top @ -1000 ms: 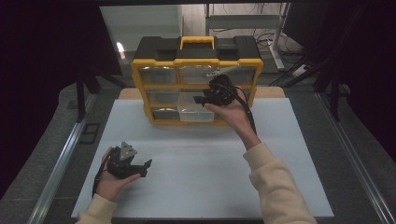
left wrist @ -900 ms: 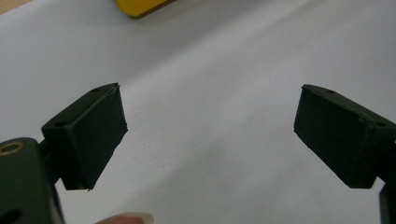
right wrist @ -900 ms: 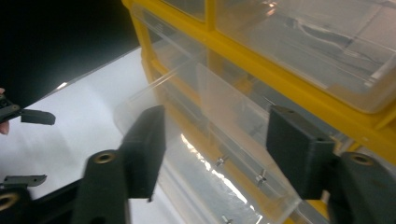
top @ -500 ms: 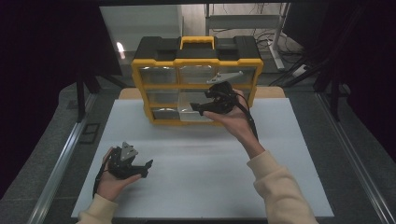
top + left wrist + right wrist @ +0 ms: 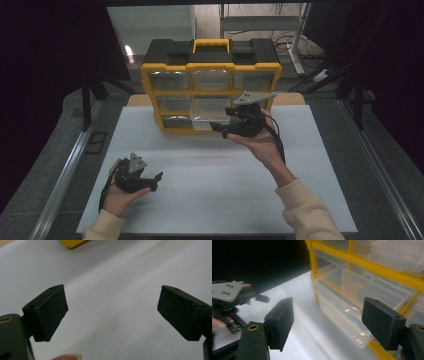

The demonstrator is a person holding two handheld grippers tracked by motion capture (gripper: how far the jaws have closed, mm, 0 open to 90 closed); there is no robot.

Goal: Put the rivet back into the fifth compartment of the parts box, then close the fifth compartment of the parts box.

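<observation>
white tabletop (image 5: pixel 215 200) under us, yellow organizer (image 5: pixel 210 85) standing at the back, its clear drawer (image 5: pixel 210 116) pulled out at the bottom middle. our right gripper (image 5: pixel 220 129) sits just beside that drawer, jaws just spread, nothing between. left gripper (image 5: pixel 156 180) rests wide apart, empty, well away. next, we judge: lift the drawer free.

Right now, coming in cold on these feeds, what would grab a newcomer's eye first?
The yellow organizer case standing upright at the table's far edge, with one clear drawer pulled partway out of its bottom row. Just in front of that drawer hangs the right gripper, jaws open and empty; the left gripper is open over the white tabletop.
</observation>
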